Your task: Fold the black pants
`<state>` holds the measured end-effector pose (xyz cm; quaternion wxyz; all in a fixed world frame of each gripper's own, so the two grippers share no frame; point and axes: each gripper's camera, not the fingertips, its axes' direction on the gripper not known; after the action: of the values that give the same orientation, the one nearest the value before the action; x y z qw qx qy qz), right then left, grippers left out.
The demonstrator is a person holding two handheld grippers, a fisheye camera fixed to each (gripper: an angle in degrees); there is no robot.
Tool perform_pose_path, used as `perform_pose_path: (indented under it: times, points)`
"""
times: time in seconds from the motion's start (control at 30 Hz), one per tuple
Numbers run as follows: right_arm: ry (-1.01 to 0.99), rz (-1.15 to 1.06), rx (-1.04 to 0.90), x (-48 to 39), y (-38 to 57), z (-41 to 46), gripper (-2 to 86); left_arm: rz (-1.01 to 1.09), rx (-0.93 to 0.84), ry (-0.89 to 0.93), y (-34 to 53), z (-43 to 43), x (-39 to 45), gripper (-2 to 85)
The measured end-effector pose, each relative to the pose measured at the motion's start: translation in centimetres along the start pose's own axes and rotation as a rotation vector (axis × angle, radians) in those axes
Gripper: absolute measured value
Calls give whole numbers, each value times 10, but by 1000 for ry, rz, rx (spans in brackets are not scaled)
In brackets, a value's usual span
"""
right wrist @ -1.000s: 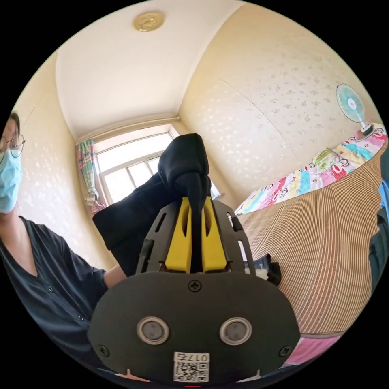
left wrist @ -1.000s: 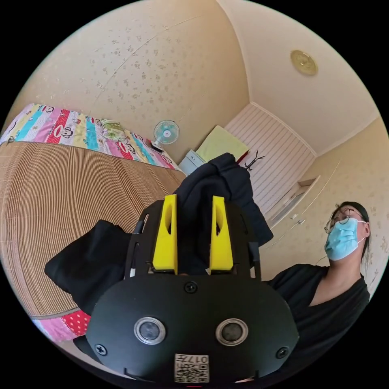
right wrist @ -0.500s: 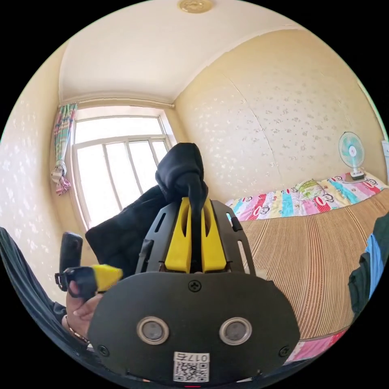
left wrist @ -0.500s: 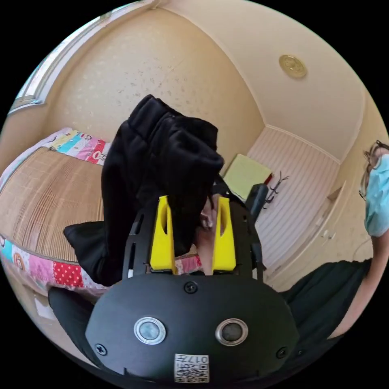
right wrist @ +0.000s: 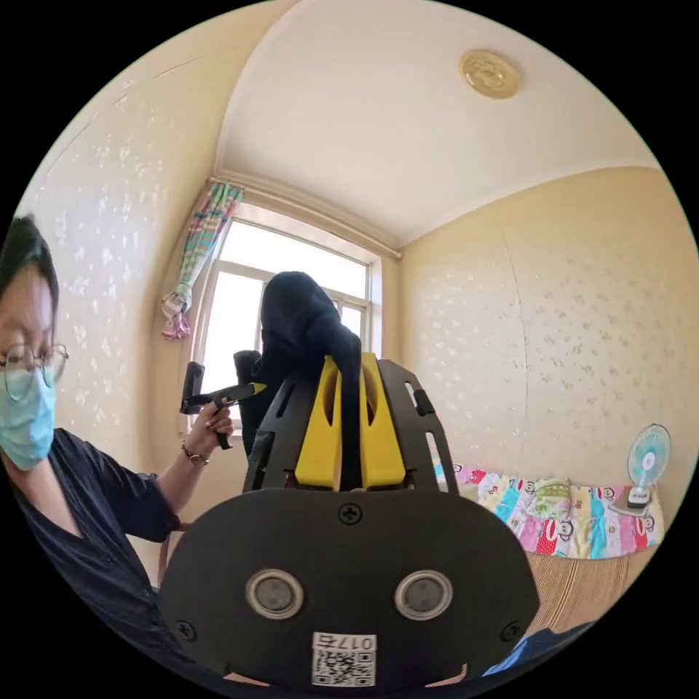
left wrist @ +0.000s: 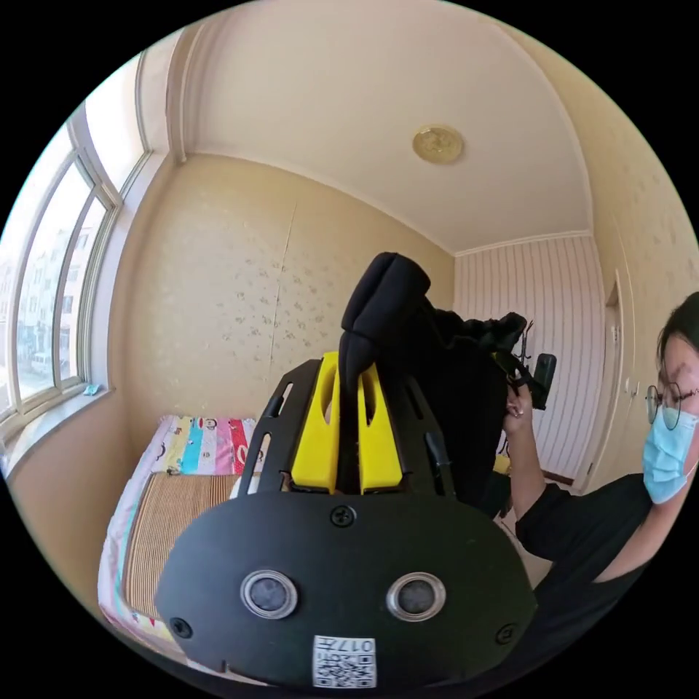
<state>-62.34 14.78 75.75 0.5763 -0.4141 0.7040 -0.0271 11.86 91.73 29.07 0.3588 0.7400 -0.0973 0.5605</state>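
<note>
The black pants [left wrist: 384,302] are lifted in the air between both grippers. In the left gripper view, my left gripper [left wrist: 348,362] is shut on a bunched edge of the cloth, which hangs off to the right toward my right gripper [left wrist: 526,368], held in a hand [left wrist: 518,409]. In the right gripper view, my right gripper [right wrist: 349,362] is shut on another bunch of the pants [right wrist: 297,320]. The cloth runs left from there to my left gripper [right wrist: 222,397], held in the person's other hand [right wrist: 207,431].
A bed with a woven mat [left wrist: 171,502] and a colourful cartoon sheet [right wrist: 564,510] lies below. A small fan [right wrist: 644,455] stands at the bed's far end. A window [right wrist: 291,273] with a curtain is behind. The person [left wrist: 619,524] stands close by.
The left gripper's jaws, apart half a second ago with the pants draped over them, have shut on the cloth. Both hands have risen and both views now tilt toward the ceiling.
</note>
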Motion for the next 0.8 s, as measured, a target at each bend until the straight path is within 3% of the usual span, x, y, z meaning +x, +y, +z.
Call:
perform_pose_path:
  times: [0.13, 0.33, 0.53, 0.67, 0.8]
  points:
    - [-77, -50, 48, -21, -63, -20, 31, 119, 192, 22, -52, -40, 57, 39]
    - [106, -212, -36, -73, -84, -48, 26, 149, 246, 59, -43, -66, 97, 40]
    - [48, 26, -79, -55, 31, -57, 24, 23, 249, 36, 86, -69, 105, 39]
    - [265, 110, -61, -64, 169, -59, 22, -66, 168, -103, 180, -52, 114, 39]
    - [568, 175, 17, -70, 266, -54, 22, 35, 107, -173, 222, -15, 126, 38]
